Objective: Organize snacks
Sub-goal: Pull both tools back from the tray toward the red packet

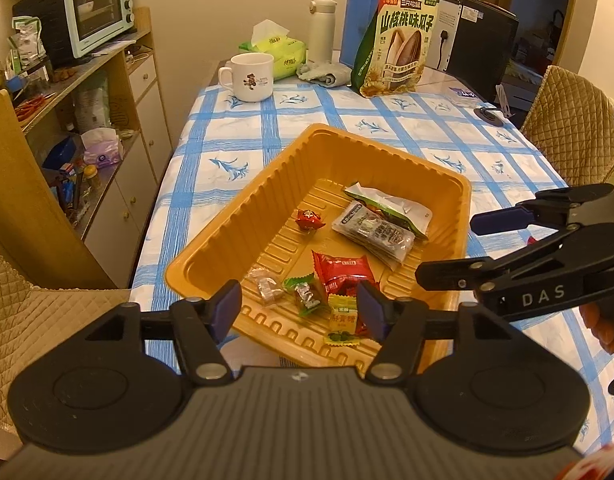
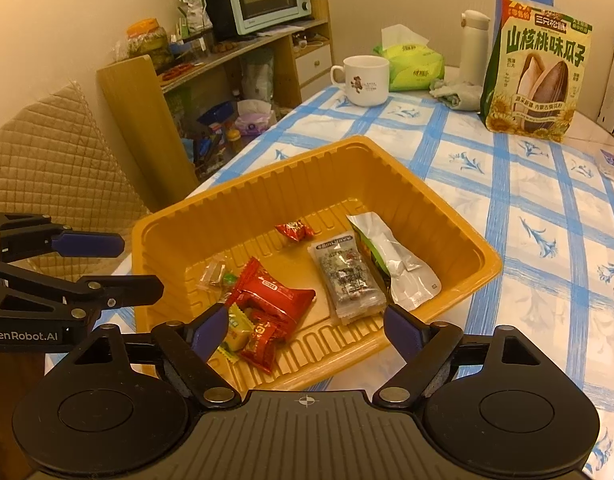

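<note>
Hovering over the orange tray [image 1: 243, 216] on the desk [image 1: 387, 128], the left hand-held gripper [image 1: 301, 312] and right hand-held gripper [image 2: 303, 330] gape empty; wrapped snacks [image 1: 343, 272] lie inside.

Left gripper [image 1: 301, 306]: jaws apart, nothing between the pads, pointed steeply downward over the near edge of the table. Blue-padded fingers [image 1: 227, 308] spread to either side, black linkage arms behind them. Right gripper [image 2: 307, 330]: jaws wide apart, nothing gripped, likewise angled downward over the near edge. Blue pads [image 2: 403, 334] well separated. Grippers side by side, close together, not touching. Part of a hand behind the right gripper's body, at the frame edge of the left wrist view.
</note>
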Demonstrator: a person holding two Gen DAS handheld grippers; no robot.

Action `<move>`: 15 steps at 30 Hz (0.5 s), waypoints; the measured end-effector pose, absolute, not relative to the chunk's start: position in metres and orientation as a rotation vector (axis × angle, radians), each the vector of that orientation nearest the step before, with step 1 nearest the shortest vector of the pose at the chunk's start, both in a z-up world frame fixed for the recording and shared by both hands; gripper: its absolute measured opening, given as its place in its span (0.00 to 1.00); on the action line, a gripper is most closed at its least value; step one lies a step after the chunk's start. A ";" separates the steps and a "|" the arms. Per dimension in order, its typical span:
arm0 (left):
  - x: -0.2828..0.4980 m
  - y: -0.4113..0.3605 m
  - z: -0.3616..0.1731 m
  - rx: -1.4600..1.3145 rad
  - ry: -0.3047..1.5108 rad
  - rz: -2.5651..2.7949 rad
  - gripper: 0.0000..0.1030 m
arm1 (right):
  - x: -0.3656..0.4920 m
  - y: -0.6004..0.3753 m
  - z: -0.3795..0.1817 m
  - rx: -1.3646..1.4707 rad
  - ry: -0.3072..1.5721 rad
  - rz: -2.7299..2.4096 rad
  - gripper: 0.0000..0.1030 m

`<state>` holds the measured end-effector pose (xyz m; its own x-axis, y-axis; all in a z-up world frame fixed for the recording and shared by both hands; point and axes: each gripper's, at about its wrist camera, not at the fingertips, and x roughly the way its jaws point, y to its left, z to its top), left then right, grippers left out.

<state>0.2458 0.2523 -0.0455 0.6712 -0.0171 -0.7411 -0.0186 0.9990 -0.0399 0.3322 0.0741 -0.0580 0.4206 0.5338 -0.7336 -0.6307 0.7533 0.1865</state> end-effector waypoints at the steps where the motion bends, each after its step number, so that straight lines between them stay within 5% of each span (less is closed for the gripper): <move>1: 0.244 0.251 -0.045 -0.046 0.836 0.006 0.63 | 0.330 0.073 -0.057 -0.122 0.868 0.731 0.83; 15: 0.198 0.224 -0.028 -0.065 0.830 0.063 0.66 | 0.295 0.029 -0.034 -0.067 0.823 0.754 0.86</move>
<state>0.1978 0.2235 -0.0281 0.6736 0.0304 -0.7385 -0.0812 0.9961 -0.0331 0.2946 0.0295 -0.0338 0.4392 0.5816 -0.6847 -0.6315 0.7419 0.2251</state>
